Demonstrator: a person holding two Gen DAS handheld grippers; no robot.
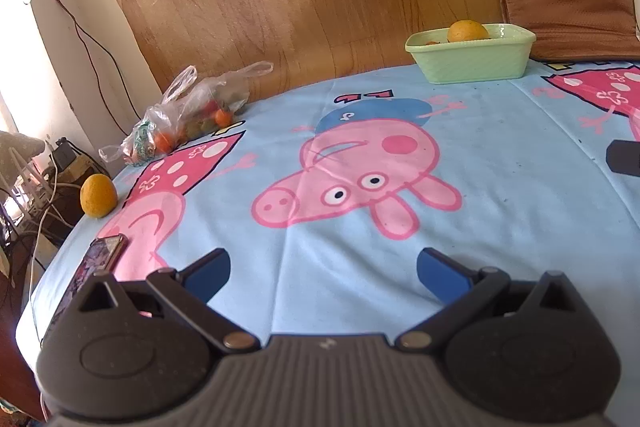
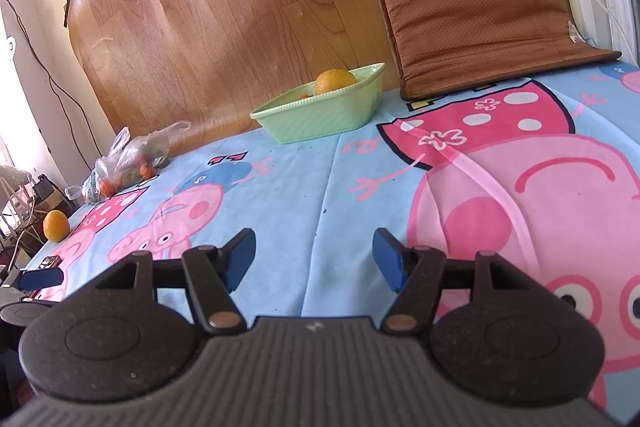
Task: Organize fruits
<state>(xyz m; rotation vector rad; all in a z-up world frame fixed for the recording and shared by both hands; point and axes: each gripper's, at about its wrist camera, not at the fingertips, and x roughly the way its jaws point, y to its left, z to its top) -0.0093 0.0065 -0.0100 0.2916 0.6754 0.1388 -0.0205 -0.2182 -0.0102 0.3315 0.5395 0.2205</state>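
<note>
Here my left tongs (image 1: 322, 273) and right tongs (image 2: 314, 259) both gape released over the cartoon-print sheet (image 1: 500, 187). One orange (image 1: 467, 31) sits in the green basin (image 1: 472, 61); another orange (image 1: 98, 195) lies at the edge, near a phone (image 1: 105, 251) and bagged fruit (image 1: 188, 119). Path between unobstructed.

You've got open bedsheet (image 1: 360, 287) through the middle; the green basket (image 1: 472, 61) stands at the far edge, the fruit bag (image 1: 188, 115) at the far-left corner, a phone (image 1: 106, 251) near-left.
</note>
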